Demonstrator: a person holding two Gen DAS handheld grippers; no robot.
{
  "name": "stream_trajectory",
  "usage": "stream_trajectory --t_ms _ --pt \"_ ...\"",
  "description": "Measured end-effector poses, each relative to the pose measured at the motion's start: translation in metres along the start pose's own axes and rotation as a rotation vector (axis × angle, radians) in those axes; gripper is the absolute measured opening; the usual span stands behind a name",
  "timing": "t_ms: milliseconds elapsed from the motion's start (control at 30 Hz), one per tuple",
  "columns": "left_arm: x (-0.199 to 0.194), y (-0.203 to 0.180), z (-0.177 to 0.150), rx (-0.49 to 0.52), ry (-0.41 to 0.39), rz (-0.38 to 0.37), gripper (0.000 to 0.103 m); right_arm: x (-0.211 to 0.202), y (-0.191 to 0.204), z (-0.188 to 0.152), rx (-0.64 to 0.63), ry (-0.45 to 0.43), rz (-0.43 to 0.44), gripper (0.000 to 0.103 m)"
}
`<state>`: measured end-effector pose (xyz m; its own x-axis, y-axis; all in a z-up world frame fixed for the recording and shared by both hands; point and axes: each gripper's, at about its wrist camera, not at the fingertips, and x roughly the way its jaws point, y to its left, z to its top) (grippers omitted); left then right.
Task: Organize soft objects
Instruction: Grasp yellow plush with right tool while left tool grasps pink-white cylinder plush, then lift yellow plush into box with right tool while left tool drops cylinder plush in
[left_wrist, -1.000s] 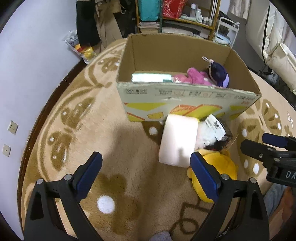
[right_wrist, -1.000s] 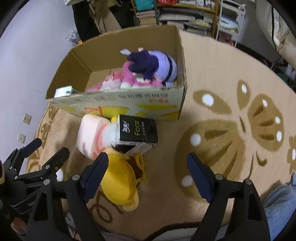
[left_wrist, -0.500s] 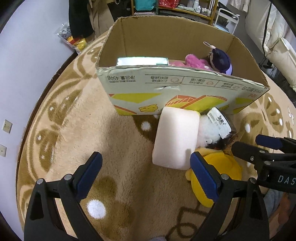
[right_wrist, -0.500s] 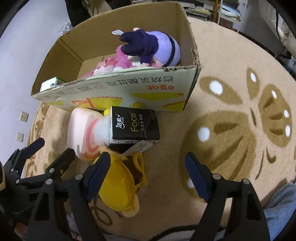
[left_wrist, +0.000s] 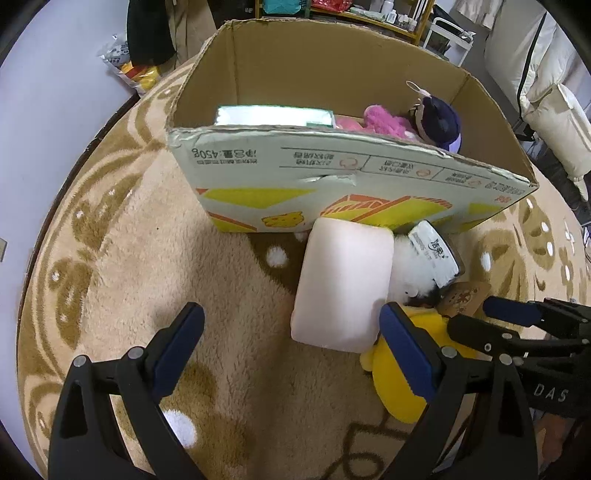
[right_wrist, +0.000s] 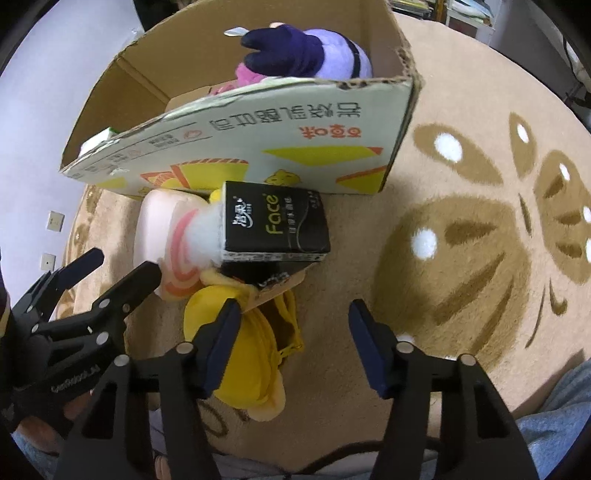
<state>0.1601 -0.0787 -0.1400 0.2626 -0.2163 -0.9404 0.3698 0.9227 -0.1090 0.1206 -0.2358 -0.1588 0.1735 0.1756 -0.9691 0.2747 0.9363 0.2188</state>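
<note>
A cardboard box (left_wrist: 332, 173) (right_wrist: 258, 144) stands on the carpet, holding a purple plush (right_wrist: 317, 59) (left_wrist: 441, 123), a pink plush (left_wrist: 380, 120) and a green pack (left_wrist: 273, 116). Against its front lie a pale pink pillow toy (left_wrist: 343, 291) (right_wrist: 162, 225), a black tissue pack (right_wrist: 275, 227) (left_wrist: 434, 254) and a yellow plush (right_wrist: 243, 354) (left_wrist: 410, 380). My left gripper (left_wrist: 291, 350) is open, low over the carpet just short of the pillow. My right gripper (right_wrist: 291, 339) is open over the yellow plush's right edge.
A beige carpet (right_wrist: 461, 240) with brown patterns covers the floor. Shelves (left_wrist: 369, 11) and a bag (left_wrist: 129, 70) stand behind the box. White cushions (left_wrist: 554, 110) lie at the far right. The grey wall (left_wrist: 37, 92) runs along the left.
Both grippers have moved forward and lower toward the toys in front of the box. Both stay open and empty.
</note>
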Motion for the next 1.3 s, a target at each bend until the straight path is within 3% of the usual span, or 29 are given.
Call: stream_trajectory --t_ms 100,167,233,267,500,667,733,833,1033,1300 --pt "0.002 0.003 0.004 -0.011 -0.002 -0.022 0.095 0.002 0.003 -0.003 -0.012 0.016 0.012 0.055" --pt "0.001 0.006 0.006 -0.020 -0.010 -0.042 0.095 0.005 0.004 -0.006 -0.021 0.030 0.026 0.043" --pt "-0.001 0.009 0.009 -0.016 -0.024 -0.061 0.095 0.006 0.006 -0.007 -0.030 0.041 0.048 0.018" --pt "-0.003 0.008 0.010 -0.009 -0.032 -0.068 0.095 0.006 0.009 -0.007 -0.041 0.041 0.051 0.016" --pt "0.002 -0.003 0.013 0.012 -0.014 -0.101 0.094 0.008 0.017 -0.006 -0.064 0.036 0.028 0.009" --pt "0.012 -0.005 0.012 -0.003 0.009 -0.102 0.076 0.004 0.013 -0.002 -0.070 0.023 0.014 0.007" --pt "0.017 -0.003 0.011 -0.027 0.028 -0.138 0.062 0.000 0.012 0.001 -0.077 0.014 0.007 0.006" --pt "0.021 0.002 0.009 -0.075 0.054 -0.197 0.051 -0.007 0.011 0.003 -0.095 -0.004 -0.001 0.006" --pt "0.012 -0.003 0.003 -0.041 0.020 -0.165 0.035 -0.025 0.003 0.007 -0.096 -0.056 -0.028 0.006" --pt "-0.014 -0.007 -0.012 -0.036 -0.041 -0.085 0.030 -0.054 0.009 0.010 -0.149 -0.159 -0.022 0.004"
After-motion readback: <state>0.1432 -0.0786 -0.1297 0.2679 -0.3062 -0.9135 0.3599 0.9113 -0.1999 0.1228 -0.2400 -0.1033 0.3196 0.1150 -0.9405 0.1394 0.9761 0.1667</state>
